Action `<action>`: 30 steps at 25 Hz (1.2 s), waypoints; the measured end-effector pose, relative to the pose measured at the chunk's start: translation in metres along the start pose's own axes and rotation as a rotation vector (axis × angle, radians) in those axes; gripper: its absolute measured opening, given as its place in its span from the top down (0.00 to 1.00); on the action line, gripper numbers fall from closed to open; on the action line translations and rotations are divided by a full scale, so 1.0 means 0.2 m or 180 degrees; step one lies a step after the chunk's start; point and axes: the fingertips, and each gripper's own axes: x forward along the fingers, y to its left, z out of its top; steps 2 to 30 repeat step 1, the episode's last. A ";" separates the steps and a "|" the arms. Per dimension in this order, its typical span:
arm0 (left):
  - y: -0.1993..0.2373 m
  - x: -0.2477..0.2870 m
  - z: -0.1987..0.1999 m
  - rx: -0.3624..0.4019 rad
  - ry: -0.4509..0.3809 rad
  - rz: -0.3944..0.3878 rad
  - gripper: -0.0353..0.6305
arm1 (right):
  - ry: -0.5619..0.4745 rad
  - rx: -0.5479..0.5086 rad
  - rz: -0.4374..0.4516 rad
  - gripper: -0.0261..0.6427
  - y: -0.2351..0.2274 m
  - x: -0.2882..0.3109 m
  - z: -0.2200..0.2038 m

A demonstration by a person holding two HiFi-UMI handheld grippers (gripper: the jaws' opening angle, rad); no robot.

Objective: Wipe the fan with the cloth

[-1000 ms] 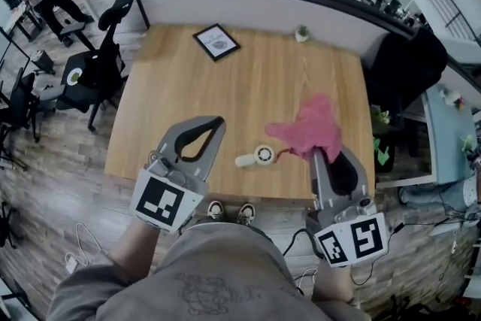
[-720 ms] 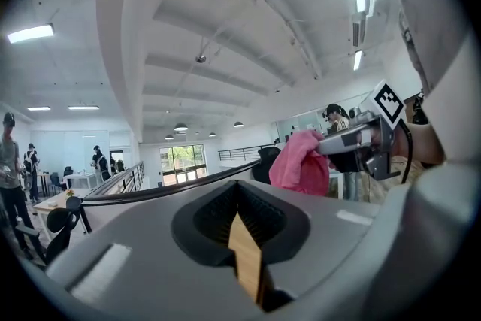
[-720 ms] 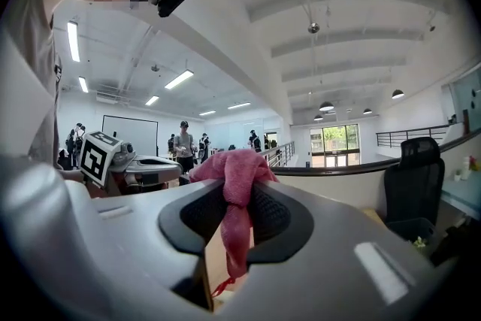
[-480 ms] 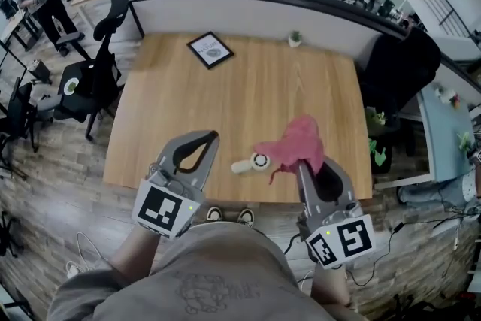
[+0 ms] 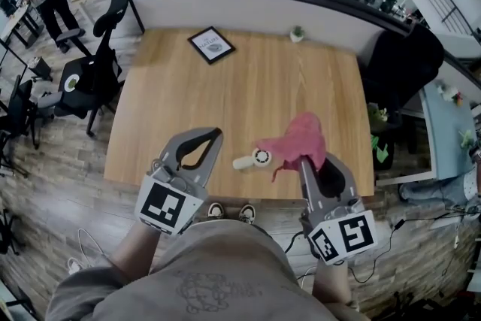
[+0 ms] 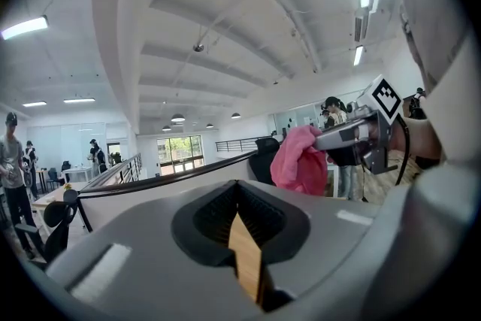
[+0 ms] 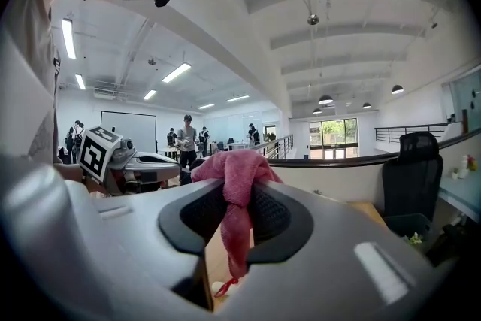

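L gripper (image 5: 216, 133): jaws pressed together, nothing between them; hovered over worktop's (image 5: 225, 94) near edge, just left of fan.
R gripper (image 5: 303, 160): pinched pink cloth (image 5: 302, 139), which bunched up past jaw tips w/ a tail hanging below.
Fan (image 5: 255, 158): small, white, lay flat near worktop's near edge, between the 2 grippers, handle to the left.
Cloth vs fan: cloth at fan's right side; contact unclear.
Open room: worktop middle and left bare.
Far edge: picture frame (image 5: 211, 45), small potted plant (image 5: 298, 33).
Off left edge: black office chair (image 5: 98, 64).
Off right edge: dark chair (image 5: 402, 64).
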 end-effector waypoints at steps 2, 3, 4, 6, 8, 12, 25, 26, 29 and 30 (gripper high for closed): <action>0.00 0.00 0.00 0.0001 0.0004 -0.0011 0.94 | 0.0004 0.0001 -0.0005 0.83 0.00 0.00 0.00; 0.00 0.00 0.00 0.0001 0.0004 -0.0011 0.94 | 0.0004 0.0001 -0.0005 0.83 0.00 0.00 0.00; 0.00 0.00 0.00 0.0001 0.0004 -0.0011 0.94 | 0.0004 0.0001 -0.0005 0.83 0.00 0.00 0.00; 0.00 0.00 0.00 0.0001 0.0004 -0.0011 0.94 | 0.0004 0.0001 -0.0005 0.83 0.00 0.00 0.00; 0.00 0.00 0.00 0.0001 0.0004 -0.0011 0.94 | 0.0004 0.0001 -0.0005 0.83 0.00 0.00 0.00; 0.00 0.00 0.00 0.0001 0.0004 -0.0011 0.94 | 0.0004 0.0001 -0.0005 0.83 0.00 0.00 0.00; 0.00 0.00 0.00 0.0001 0.0004 -0.0011 0.94 | 0.0004 0.0001 -0.0005 0.83 0.00 0.00 0.00; 0.00 0.00 0.00 0.0001 0.0004 -0.0011 0.94 | 0.0004 0.0001 -0.0005 0.83 0.00 0.00 0.00; 0.00 0.00 0.00 0.0001 0.0004 -0.0011 0.94 | 0.0004 0.0001 -0.0005 0.83 0.00 0.00 0.00; 0.00 0.00 0.00 0.0001 0.0004 -0.0011 0.94 | 0.0004 0.0001 -0.0005 0.83 0.00 0.00 0.00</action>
